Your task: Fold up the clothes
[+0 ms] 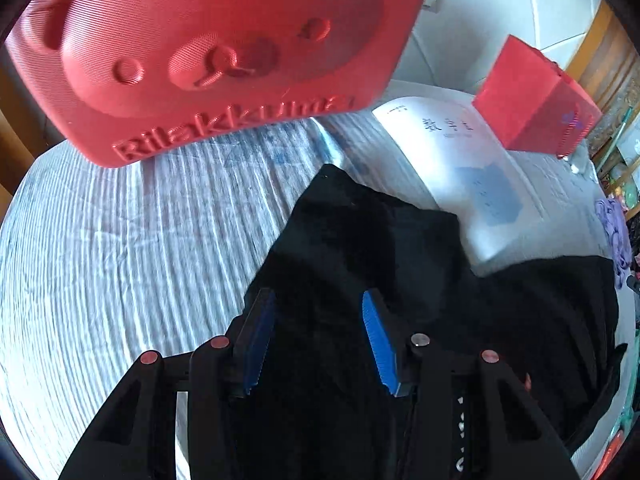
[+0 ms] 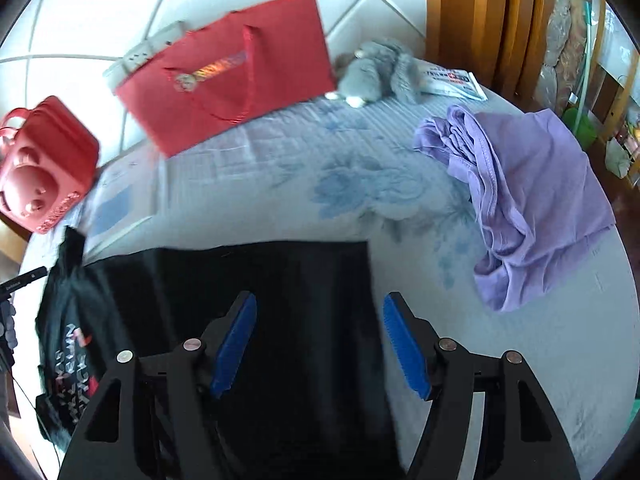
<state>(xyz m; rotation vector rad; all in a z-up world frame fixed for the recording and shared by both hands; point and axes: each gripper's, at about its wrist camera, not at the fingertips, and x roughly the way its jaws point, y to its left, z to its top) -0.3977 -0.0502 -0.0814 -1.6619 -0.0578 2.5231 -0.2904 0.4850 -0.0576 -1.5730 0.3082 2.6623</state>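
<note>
Pale quilted bedding (image 2: 360,184) carries everything: one black shirt (image 2: 280,320) spread lengthwise away from both grippers, one crumpled purple garment (image 2: 532,208) off right. Under the right gripper (image 2: 320,344) lies the shirt's right edge; the left gripper (image 1: 318,344) hovers over its other side. Both stand wide open, holding nothing.

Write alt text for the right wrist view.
An open right claw with blue pads hovers over a black garment on a pale floral bedsheet. A crumpled purple garment lies to the right; a red gift bag and grey plush toy sit behind.
</note>
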